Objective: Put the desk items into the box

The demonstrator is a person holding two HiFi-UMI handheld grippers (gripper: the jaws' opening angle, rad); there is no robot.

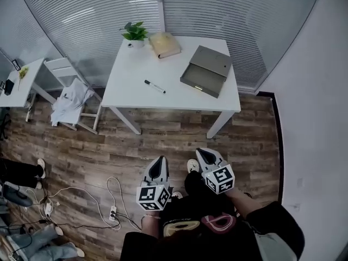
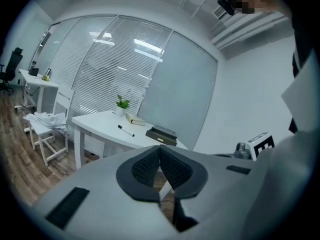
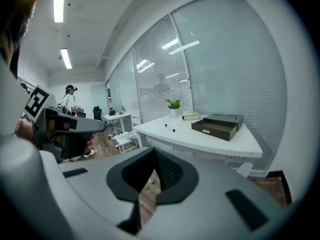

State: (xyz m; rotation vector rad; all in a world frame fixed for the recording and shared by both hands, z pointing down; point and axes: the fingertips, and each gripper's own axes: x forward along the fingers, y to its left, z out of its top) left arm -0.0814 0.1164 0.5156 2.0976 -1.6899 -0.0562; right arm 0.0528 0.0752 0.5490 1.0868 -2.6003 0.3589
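Claws both pressed together, pads tip to tip, nothing pinched. Left claw [image 1: 157,166] and right claw [image 1: 206,156] hang over the wood floor [image 1: 179,137], well apart from the tabletop [image 1: 130,72], off its front edge, both pointing toward it.

Task items, all on the tabletop:
- pen [image 1: 155,86]: near the tabletop's middle, lying flat, touching nothing else
- book [image 1: 165,44]: at the tabletop's back edge
- potted plant [image 1: 135,33]: back-left of the tabletop, just beside the book
- box [image 1: 207,70]: on the tabletop's right half, apart from the pen

Head view only:
- chair [image 1: 60,65] just left of the tabletop, with a white cloth [image 1: 68,103] draped over it
- power strip [image 1: 113,213] and loose cables on the floor, well in front of the tabletop
- both claws together in one frame

Left gripper view only: the tabletop seen low from its front-left corner, with all four items in a row beyond the pads. The right claw's tag cube [image 2: 261,144] shows at the frame's right.

Right gripper view only: the box's front face, side-on, where the head view gives just its top. A person [image 3: 70,100] stands far off beyond the tabletop's left end, outside the head view's frame. Cannot tell from any view whether the box holds anything.
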